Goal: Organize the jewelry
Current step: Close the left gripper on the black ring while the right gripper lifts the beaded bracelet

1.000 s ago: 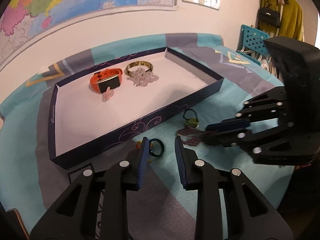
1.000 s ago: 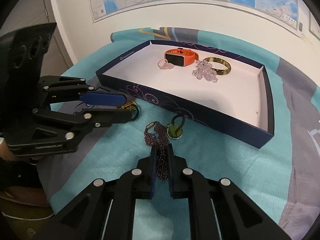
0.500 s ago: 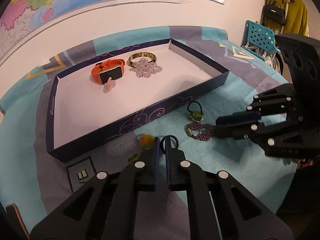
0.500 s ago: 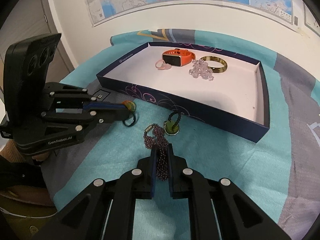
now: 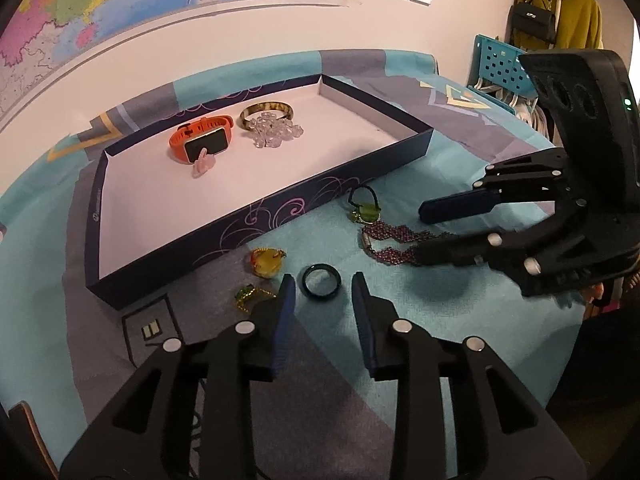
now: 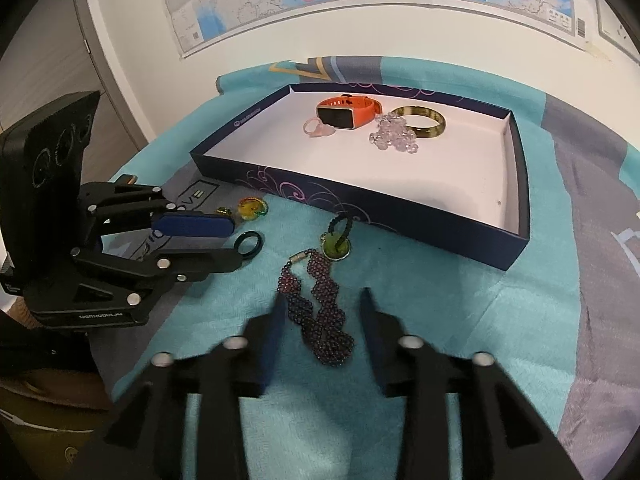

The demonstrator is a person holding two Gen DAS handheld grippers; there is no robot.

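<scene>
My left gripper (image 5: pixel 323 280) hangs over the teal cloth, its jaws opening. A dark ring (image 5: pixel 321 282) lies flat between them, and the pads do not touch it. My right gripper (image 6: pixel 323 298) is opening too, astride a purple beaded bracelet (image 6: pixel 320 312) that lies loose on the cloth. Each gripper shows in the other's view: the right gripper (image 5: pixel 420 234) over the bracelet (image 5: pixel 394 240), the left gripper (image 6: pixel 236 242) by the ring (image 6: pixel 249 244). The navy tray (image 5: pixel 280 216) holds an orange watch (image 5: pixel 202 142), a bangle (image 5: pixel 267 111), clear beads (image 5: pixel 276 134) and a pink ring (image 5: pixel 203 166).
In front of the tray (image 6: pixel 360 204) lie a green pendant on a black cord (image 5: pixel 364 210), an amber pendant (image 5: pixel 266 262) and a small green-gold piece (image 5: pixel 248 294). A map hangs on the wall behind. A blue crate (image 5: pixel 500 64) and hanging clothes stand to the right.
Half a second ago both grippers were shut, the left on the dark ring and the right on the purple bracelet. Both have since opened, and the ring and bracelet lie free on the cloth.
</scene>
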